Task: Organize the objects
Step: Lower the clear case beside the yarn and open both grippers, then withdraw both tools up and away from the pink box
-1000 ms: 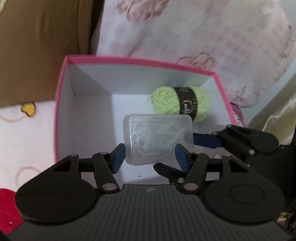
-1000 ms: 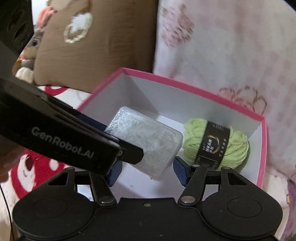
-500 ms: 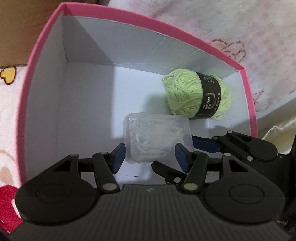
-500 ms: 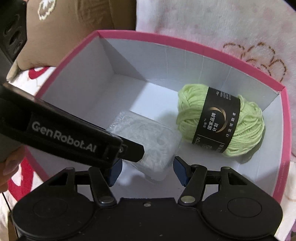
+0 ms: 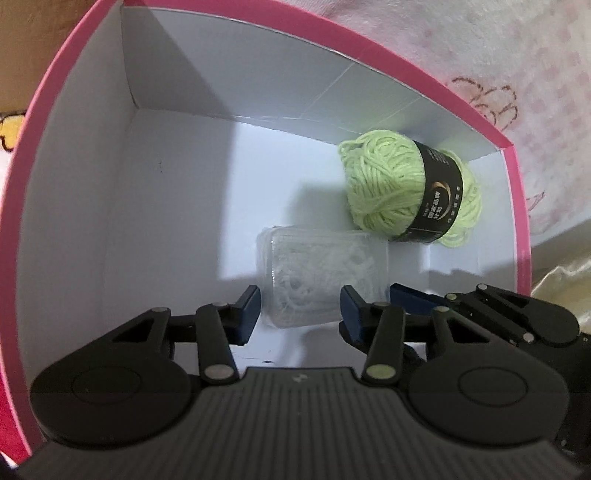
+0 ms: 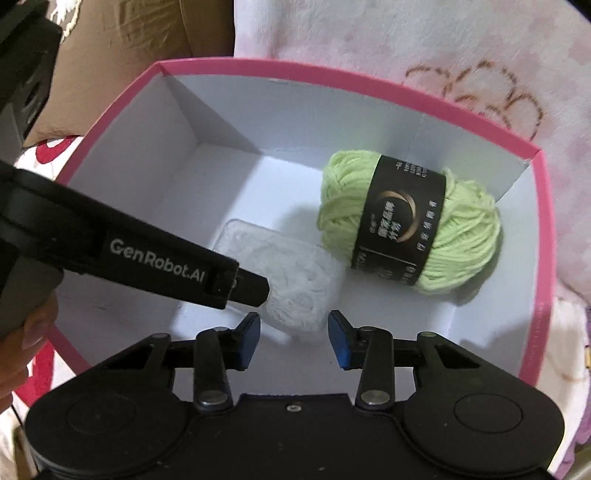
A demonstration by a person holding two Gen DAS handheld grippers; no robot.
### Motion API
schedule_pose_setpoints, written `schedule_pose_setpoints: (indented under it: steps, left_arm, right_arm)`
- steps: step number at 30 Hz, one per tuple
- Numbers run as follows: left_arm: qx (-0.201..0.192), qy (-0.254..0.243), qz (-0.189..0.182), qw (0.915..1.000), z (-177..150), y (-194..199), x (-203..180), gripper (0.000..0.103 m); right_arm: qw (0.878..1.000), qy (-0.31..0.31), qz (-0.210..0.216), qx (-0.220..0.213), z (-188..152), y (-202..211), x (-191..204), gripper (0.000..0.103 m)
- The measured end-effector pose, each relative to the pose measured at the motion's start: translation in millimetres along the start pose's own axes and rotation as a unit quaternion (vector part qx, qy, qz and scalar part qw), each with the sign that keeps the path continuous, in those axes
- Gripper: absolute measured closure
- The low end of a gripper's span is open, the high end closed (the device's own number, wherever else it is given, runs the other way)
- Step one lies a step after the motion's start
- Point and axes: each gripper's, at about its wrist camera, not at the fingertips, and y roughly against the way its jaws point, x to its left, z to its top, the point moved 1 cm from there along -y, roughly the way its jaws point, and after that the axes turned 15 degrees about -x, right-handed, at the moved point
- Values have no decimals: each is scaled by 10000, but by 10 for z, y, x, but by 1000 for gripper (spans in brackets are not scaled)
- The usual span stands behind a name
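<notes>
Pink box [image 5: 519, 206] with white interior, open top, sits on pale pink patterned bedding [image 6: 424, 40]; brown cardboard [image 6: 122, 33] behind it at upper left. Inside the box, toward the far right corner, a light green yarn skein [image 5: 384, 184] with a black paper band [image 5: 437, 192] lies on its side on the box floor. Just beside it, nearer the cameras, is a clear plastic box [image 5: 321, 273] filled with white stringy material, resting low in the pink box; it appears to be on the floor, though I cannot tell whether it has full contact. Left gripper [image 5: 299, 314] points down into the box, blue pads either side of the near end of the clear box; jaws closing, left pad looks just off the wall, right pad overlaps the box edge, so no firm press visible. Right gripper [image 6: 293, 336] also points down into the box, jaws closing, blue pads flanking the near corner of the clear box with visible gaps on both sides, not gripping. In the right wrist view the black left-gripper finger, labelled GenRobot.AI, crosses over the clear box from the left; a person's hand [image 6: 26, 350] shows at the left edge.
</notes>
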Motion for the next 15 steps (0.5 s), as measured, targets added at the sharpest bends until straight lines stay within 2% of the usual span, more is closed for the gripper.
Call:
schedule_pose_setpoints:
  steps: [4, 6, 10, 13, 15]
  left_arm:
    - [-104, -9, 23, 9999, -43, 22, -30, 57]
    - [-124, -124, 66, 9998, -84, 63, -57, 52]
    - [-278, -510, 40, 9983, -173, 241, -139, 46]
    - [-340, -735, -36, 9967, -237, 412, -188, 45]
    - [-351, -804, -90, 9961, -262, 523, -213, 45]
  right_arm:
    - [10000, -32, -15, -77, -41, 38, 18, 59]
    - [9999, 25, -80, -107, -72, 93, 52, 58]
    - [9992, 62, -6, -391, -156, 340, 138, 51]
    - [9979, -84, 46, -645, -188, 578, 138, 49]
    - [9969, -76, 17, -786, -64, 671, 55, 49]
